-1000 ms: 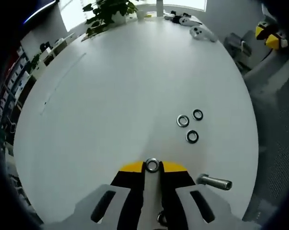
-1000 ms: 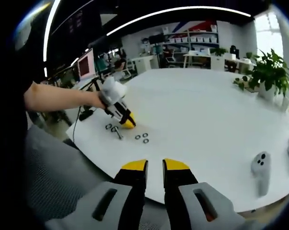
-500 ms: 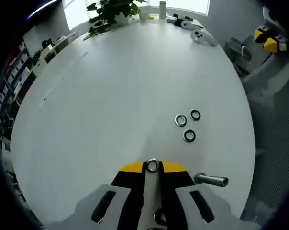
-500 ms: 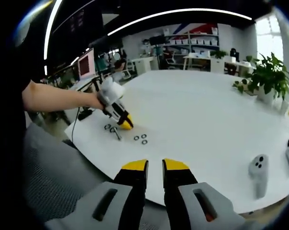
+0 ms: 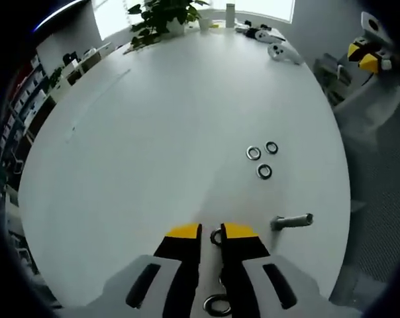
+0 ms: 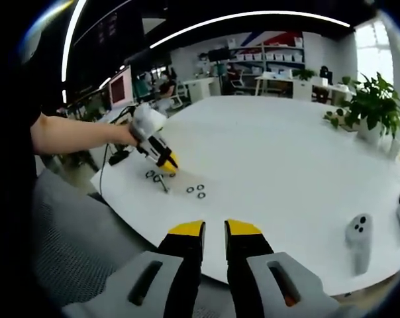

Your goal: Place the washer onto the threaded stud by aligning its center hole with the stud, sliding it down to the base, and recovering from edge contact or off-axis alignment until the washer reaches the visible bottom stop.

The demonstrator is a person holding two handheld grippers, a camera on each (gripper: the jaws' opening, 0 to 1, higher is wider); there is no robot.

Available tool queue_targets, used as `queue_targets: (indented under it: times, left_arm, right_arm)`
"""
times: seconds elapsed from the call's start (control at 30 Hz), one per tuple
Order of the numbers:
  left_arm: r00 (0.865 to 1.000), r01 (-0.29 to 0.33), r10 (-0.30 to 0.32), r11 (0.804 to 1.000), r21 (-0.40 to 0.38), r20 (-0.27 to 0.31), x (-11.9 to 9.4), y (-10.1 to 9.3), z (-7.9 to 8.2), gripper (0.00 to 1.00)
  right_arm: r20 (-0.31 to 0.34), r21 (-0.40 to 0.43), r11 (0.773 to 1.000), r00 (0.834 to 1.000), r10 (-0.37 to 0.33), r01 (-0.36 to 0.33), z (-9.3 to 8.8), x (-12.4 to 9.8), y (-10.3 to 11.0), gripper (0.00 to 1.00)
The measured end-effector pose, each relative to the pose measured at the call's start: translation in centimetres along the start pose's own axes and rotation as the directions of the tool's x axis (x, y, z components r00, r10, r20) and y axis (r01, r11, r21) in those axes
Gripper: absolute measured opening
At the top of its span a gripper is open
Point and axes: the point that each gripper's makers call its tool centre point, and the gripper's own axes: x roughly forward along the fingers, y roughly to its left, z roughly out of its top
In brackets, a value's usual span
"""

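My left gripper [image 5: 210, 230] hovers over the near part of the white table [image 5: 153, 132], shut on a small steel washer [image 5: 216, 236] that sits slightly back from the yellow tips, against the right jaw. The threaded stud [image 5: 291, 221] lies on its side to the right of the jaws. Three loose washers [image 5: 263, 158] lie beyond it, and another washer [image 5: 216, 305] shows under the jaws. In the right gripper view the left gripper [image 6: 167, 161] hangs just above the stud [image 6: 161, 183]. My right gripper [image 6: 214, 228] is off the table's edge, jaws narrowly apart and holding nothing.
A person's bare arm [image 6: 74, 136] holds the left gripper. White controllers [image 5: 284, 52] and a potted plant [image 5: 157, 13] stand at the table's far end. A grey mesh chair [image 6: 67, 232] is beside the table edge.
The left gripper has lifted and drawn back a little from the stud. The washer has slid from the very tips to slightly further back. The right gripper has stayed put.
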Motion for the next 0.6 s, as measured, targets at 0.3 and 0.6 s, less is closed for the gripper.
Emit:
queue_targets:
  times: [0.3,0.6]
  left_arm:
    - [0.999,0.018,-0.018,1.000,0.000,-0.029,0.7,-1.0,-1.3,0.17]
    - [1.000,0.021,-0.022,0.999,-0.042,-0.017,1.0,-0.4,-1.2,0.13]
  right_arm:
    - [0.007,0.000,1.000,1.000,0.000,0.000,0.1,0.0,0.0,0.14]
    - [0.008,0.003,1.000,1.000,-0.001,0.001,0.1,-0.1,0.0,0.14]
